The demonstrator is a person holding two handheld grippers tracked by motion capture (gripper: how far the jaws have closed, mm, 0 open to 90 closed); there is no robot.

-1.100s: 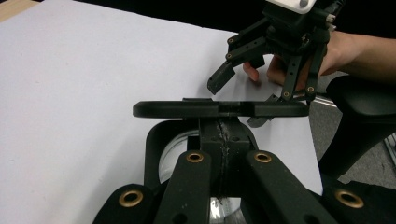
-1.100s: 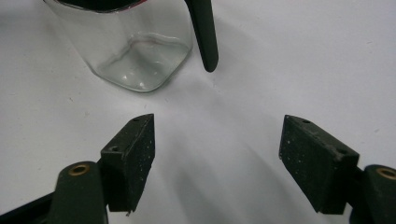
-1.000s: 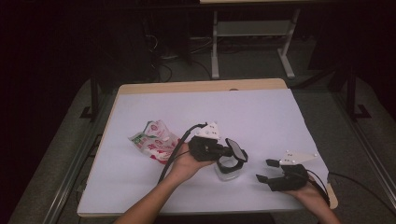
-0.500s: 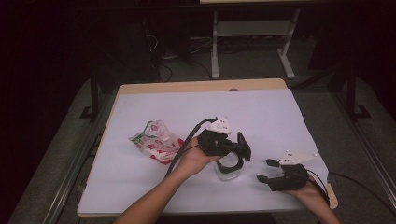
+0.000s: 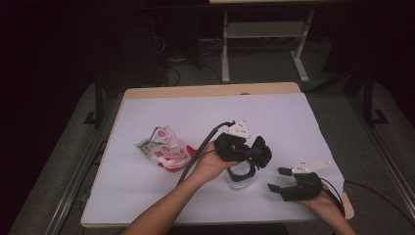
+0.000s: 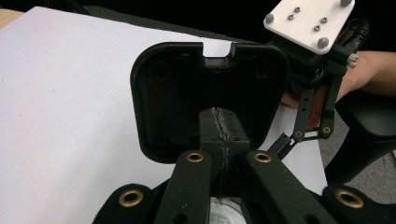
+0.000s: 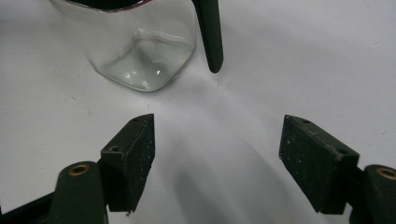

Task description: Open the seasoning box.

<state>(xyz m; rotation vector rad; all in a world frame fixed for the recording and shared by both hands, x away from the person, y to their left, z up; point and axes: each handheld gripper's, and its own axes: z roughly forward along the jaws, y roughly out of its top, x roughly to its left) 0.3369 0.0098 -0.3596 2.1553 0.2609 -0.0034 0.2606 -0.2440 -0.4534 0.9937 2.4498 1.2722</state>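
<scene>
The left gripper (image 5: 257,152) is clenched on a black square lid (image 6: 210,93), held tilted just above the clear glass jar (image 5: 240,175), which stands on the white bench (image 5: 195,112) near its front edge. The right gripper (image 5: 279,180) rests on the bench just right of the jar, released, nothing between its pads (image 7: 133,154). A red-and-white packet (image 5: 164,149) lies to the left.

A rectangular table (image 5: 161,93) with a pale wooden edge is spread with a white sheet. On the sheet lie a crumpled red-and-white plastic snack bag (image 5: 164,149) toward the left and, nearer the front right, an upright clear square glass jar (image 5: 240,178), well apart from the bag.
</scene>
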